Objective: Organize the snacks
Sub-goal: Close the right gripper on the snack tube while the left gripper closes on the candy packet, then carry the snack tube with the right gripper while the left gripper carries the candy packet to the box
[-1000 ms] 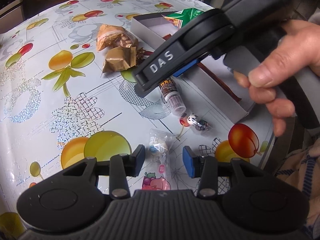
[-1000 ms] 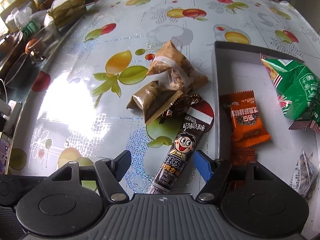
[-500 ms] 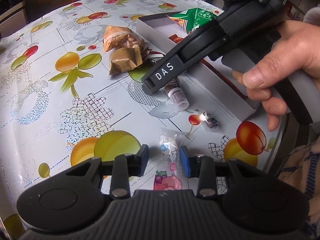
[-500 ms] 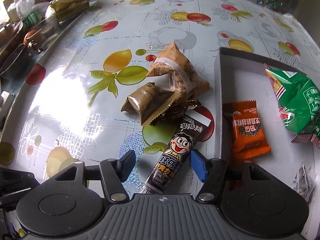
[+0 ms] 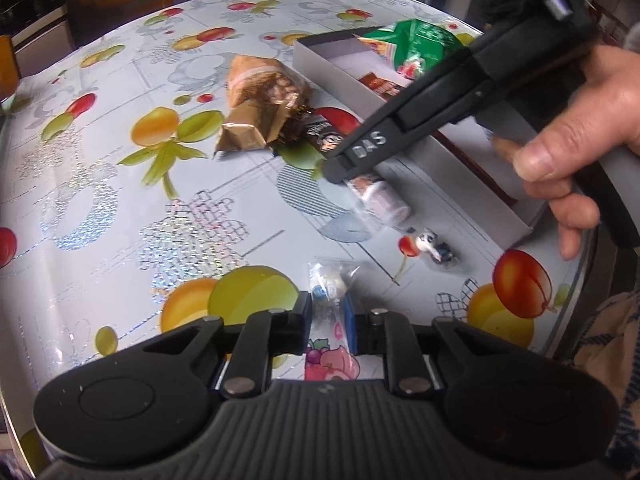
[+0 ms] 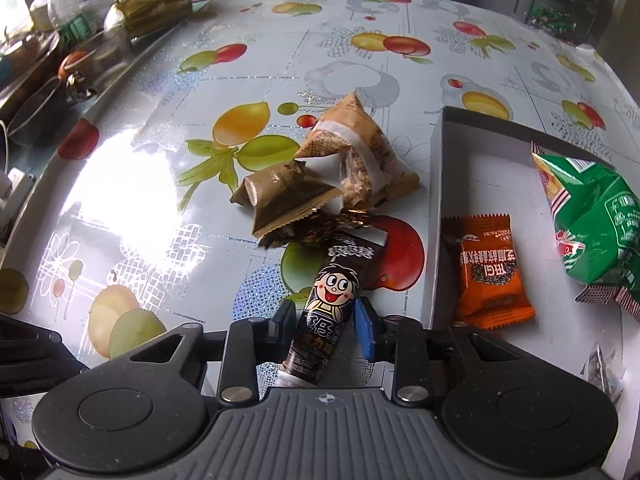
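Dark tube snack (image 6: 326, 312) printed with a grinning cartoon boy and Chinese characters, on the fruit-print tablecloth (image 6: 160, 120) beside the white box (image 6: 436, 216); right gripper (image 6: 325, 322) closing onto it; left gripper (image 5: 327, 314) clamped on a clear candy packet (image 5: 326, 282); "DAS" legible on the right gripper's finger.

A: Left gripper (image 5: 327, 316): jaws were apart a second ago, now shut on the small clear candy packet (image 5: 328, 280), which pokes out toward 12 o'clock.

B: Right gripper (image 6: 325, 322): jaws were wide either side of the dark snack tube (image 6: 326, 308), now closing, pads against it; tube runs toward 1 o'clock.
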A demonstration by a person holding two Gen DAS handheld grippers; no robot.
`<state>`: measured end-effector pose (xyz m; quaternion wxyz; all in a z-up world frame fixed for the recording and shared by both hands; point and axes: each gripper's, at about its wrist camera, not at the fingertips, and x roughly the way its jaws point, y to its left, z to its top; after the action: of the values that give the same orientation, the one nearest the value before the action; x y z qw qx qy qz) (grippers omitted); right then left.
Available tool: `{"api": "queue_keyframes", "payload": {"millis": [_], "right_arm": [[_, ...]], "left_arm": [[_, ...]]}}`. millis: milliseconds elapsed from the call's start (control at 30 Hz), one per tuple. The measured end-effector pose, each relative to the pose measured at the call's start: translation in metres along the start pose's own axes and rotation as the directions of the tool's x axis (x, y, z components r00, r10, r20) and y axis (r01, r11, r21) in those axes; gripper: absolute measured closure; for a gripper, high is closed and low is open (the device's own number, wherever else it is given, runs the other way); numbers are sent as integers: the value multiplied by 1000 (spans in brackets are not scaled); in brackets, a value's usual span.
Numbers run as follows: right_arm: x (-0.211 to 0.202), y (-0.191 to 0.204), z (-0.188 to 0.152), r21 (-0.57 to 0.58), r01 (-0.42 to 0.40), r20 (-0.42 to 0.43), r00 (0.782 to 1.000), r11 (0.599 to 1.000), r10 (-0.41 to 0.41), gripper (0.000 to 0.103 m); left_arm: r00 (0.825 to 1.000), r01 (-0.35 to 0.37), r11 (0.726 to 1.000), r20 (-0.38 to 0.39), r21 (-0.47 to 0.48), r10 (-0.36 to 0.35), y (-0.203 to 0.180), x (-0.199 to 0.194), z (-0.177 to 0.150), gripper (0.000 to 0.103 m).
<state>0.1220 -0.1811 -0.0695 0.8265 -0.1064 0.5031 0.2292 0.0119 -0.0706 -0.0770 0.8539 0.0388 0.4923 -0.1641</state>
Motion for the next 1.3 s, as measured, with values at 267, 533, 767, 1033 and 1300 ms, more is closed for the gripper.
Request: {"api": "queue_keyframes", "payload": {"millis": [267,533,767,1033,1300], "right_arm": [[-3,-9,-1,50,-42,-3,999,998,42,77],[-16,-16,0,78,-80,31,996,994,78,78],[-25,-25,2,114,-106,55,993,988,100,78],[-36,-32,1,139,-146,78,988,979,136,78],[-45,-41,1,175,-188,100,980,966,173,78]], "left_arm": [[1000,-21,1000,21,-20,22,0,-3,4,91],[997,-48,997,55,-53,51,0,-8,11,91],[994,-60,997,88,-56,64,-5,-12,18,91],[992,-72,996,99,-62,78,-10,-14,21,91],[990,-91,994,101,-66,98,-12,-14,23,91]]}}
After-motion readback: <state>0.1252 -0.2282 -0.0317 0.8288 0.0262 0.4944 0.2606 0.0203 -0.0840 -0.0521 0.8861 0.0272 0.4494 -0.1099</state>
